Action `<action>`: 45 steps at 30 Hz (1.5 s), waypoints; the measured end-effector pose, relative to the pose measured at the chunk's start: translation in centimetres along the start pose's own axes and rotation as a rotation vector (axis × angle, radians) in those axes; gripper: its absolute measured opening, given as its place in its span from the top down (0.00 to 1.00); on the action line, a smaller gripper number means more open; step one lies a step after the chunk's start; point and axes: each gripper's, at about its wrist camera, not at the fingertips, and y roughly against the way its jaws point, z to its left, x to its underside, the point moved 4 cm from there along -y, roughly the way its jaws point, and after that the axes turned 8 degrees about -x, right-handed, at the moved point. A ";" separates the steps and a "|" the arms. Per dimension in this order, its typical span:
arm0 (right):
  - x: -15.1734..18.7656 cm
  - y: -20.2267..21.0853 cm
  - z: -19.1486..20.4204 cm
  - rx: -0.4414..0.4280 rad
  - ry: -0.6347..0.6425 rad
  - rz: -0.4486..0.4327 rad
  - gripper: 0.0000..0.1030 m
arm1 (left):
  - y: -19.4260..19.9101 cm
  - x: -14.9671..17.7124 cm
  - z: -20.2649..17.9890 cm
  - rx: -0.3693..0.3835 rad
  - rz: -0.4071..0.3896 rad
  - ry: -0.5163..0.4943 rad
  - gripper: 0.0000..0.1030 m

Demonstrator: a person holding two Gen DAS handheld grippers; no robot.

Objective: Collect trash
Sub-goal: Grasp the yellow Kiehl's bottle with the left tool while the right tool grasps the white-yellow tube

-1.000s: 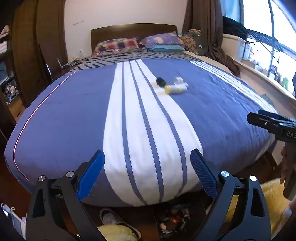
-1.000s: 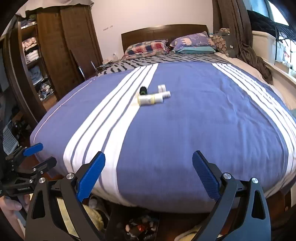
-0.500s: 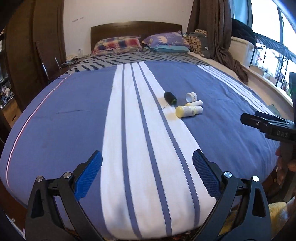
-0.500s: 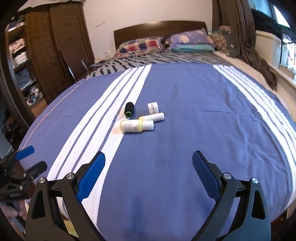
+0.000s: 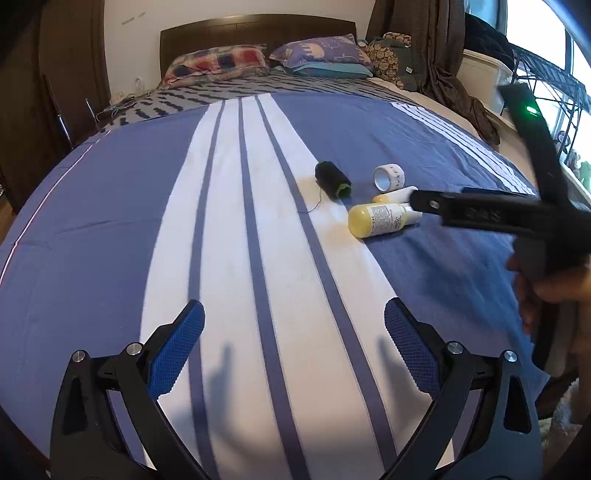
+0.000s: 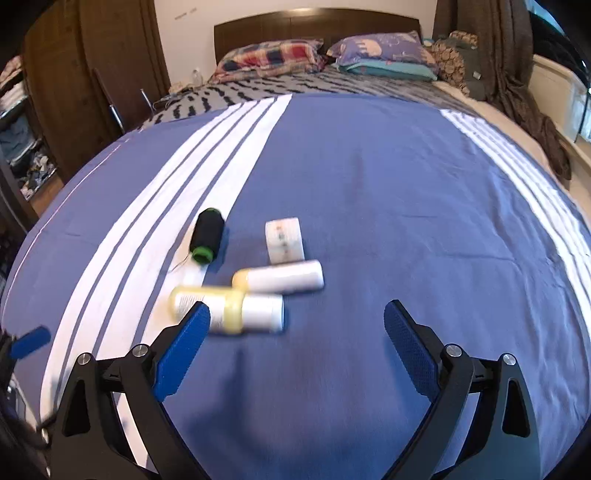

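On the blue striped bedspread [image 6: 406,177] lie a yellow bottle with a white cap [image 6: 229,308], a smaller yellow and white bottle [image 6: 279,279], a white tape roll [image 6: 284,240] and a black thread spool with a green end [image 6: 207,236]. They also show in the left wrist view: bottle [image 5: 380,220], roll [image 5: 388,177], spool [image 5: 332,180]. My right gripper [image 6: 295,350] is open and empty just short of the large bottle. My left gripper [image 5: 293,350] is open and empty over the white stripes, well short of the items.
Pillows [image 6: 288,55] and a wooden headboard [image 6: 317,26] are at the far end. A wardrobe [image 6: 92,74] stands at the left. Dark clothes [image 6: 532,122] drape on the right side by the window ledge.
Both grippers have moved forward over the bed toward the items. The right gripper has closed in on the bottles. Both stay open.
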 end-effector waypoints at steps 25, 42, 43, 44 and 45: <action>-1.4 -4.8 -1.0 0.017 0.027 0.119 0.33 | -2.2 -1.6 -2.2 0.011 0.029 -0.004 0.10; 0.1 1.0 -9.0 0.041 -0.052 0.036 0.33 | -5.0 -3.0 -6.5 0.053 0.052 -0.007 0.10; 0.2 1.4 -9.5 0.043 -0.055 0.031 0.33 | -5.3 -3.1 -6.8 0.061 0.060 -0.004 0.10; 0.3 1.7 -9.8 0.044 -0.056 0.028 0.33 | -5.6 -3.2 -7.0 0.070 0.067 0.000 0.10; 0.4 2.0 -10.1 0.043 -0.056 0.025 0.33 | -5.9 -3.3 -7.2 0.080 0.073 0.001 0.10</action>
